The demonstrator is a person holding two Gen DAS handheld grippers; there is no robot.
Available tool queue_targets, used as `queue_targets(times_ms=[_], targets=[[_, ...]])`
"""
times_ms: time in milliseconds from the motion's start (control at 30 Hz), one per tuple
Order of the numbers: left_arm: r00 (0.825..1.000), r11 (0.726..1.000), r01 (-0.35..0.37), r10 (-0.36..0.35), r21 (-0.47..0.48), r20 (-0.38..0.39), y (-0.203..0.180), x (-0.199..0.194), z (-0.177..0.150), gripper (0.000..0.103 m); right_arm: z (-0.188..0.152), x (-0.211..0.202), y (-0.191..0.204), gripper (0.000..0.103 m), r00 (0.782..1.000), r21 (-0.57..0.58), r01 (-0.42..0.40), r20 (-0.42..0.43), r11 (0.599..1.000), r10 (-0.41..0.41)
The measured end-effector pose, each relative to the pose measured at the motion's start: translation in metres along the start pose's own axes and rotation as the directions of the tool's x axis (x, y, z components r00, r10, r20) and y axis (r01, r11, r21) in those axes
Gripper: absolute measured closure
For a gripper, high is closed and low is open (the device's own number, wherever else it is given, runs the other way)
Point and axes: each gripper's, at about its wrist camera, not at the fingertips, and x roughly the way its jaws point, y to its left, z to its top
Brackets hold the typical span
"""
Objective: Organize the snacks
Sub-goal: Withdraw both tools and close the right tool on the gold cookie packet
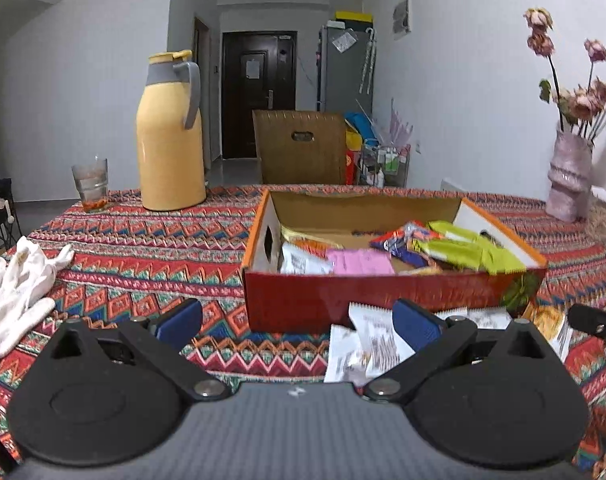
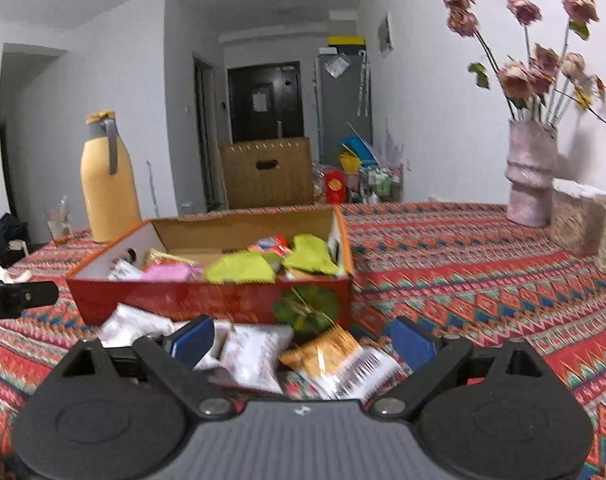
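The red cardboard box (image 2: 207,300) sits open on the patterned tablecloth (image 2: 483,280), already holding green, pink and orange packets, while a loose heap lies on the cloth just in front of its near wall: white snack packets (image 2: 255,356) and an orange-gold packet (image 2: 327,350). The right gripper (image 2: 303,342) has its jaws spread wide with nothing pinched, and the heap lies between and just under its blue pads (image 2: 193,342). The left gripper (image 1: 299,318) is likewise spread and empty, hovering beside the box's near left corner, with more white packets (image 1: 373,340) at its right pad. The step in hand looks like picking one loose packet to drop into the box. To do it well, I would single out the top packet, probably the orange-gold one, lower until both pads straddle its crimped edge, and close on that alone, not on the overlapping packets below; then lift clear of the box wall before carrying it over
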Motion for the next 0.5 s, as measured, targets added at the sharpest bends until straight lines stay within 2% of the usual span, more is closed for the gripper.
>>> queue_targets(times_ms=[133,233,500], targets=[[1.0,1.0,0.023,-0.023,0.012,-0.003,-0.002,0.006,-0.01,0.0,-0.006,0.0,-0.009,0.002,0.999,0.019,0.027,-0.035,0.999,-0.026],[0.999,0.999,0.03,-0.03,0.014,-0.015,-0.002,0.01,-0.013,0.0,-0.006,0.005,-0.011,0.002,0.998,0.009,0.034,-0.054,0.999,-0.033],[0.998,0.998,0.058,-0.058,-0.017,-0.02,0.003,0.01,-0.014,0.0,0.002,0.054,-0.006,0.003,0.983,-0.162,0.065,-0.157,0.985,-0.09]])
